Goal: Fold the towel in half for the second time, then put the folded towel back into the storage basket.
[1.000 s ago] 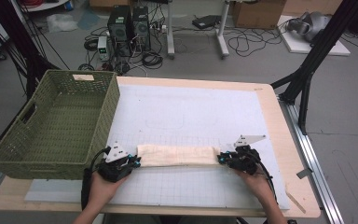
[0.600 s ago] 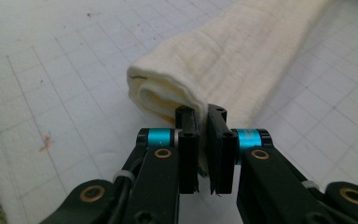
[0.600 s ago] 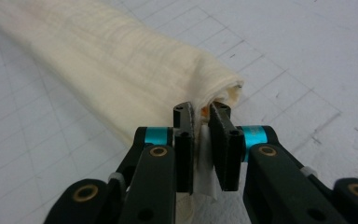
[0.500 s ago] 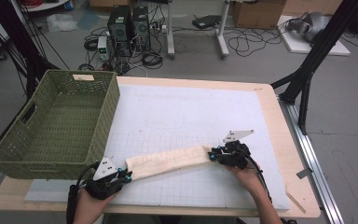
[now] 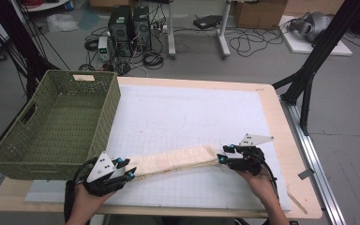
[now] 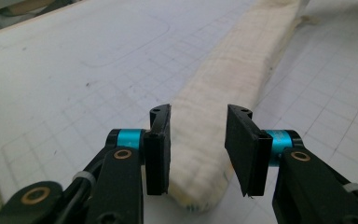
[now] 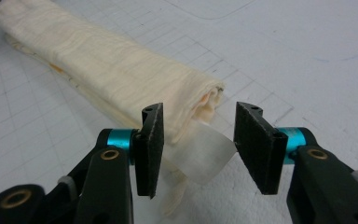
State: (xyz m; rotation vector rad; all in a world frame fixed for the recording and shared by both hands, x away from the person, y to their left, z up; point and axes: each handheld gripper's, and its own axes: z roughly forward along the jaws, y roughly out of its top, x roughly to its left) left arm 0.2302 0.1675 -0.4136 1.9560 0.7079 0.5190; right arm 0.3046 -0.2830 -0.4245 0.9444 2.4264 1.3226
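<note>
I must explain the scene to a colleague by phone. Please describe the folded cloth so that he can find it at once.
On the white gridded mat, right of the green basket, lies the folded cloth. It stretches between the left gripper and right gripper: long, narrow, cream, the only soft thing there.

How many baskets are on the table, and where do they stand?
1. The green woven basket stands at the left edge of the table, just beyond the left tool and to the left of the folded cream cloth. Nothing seems to hide another.
</note>
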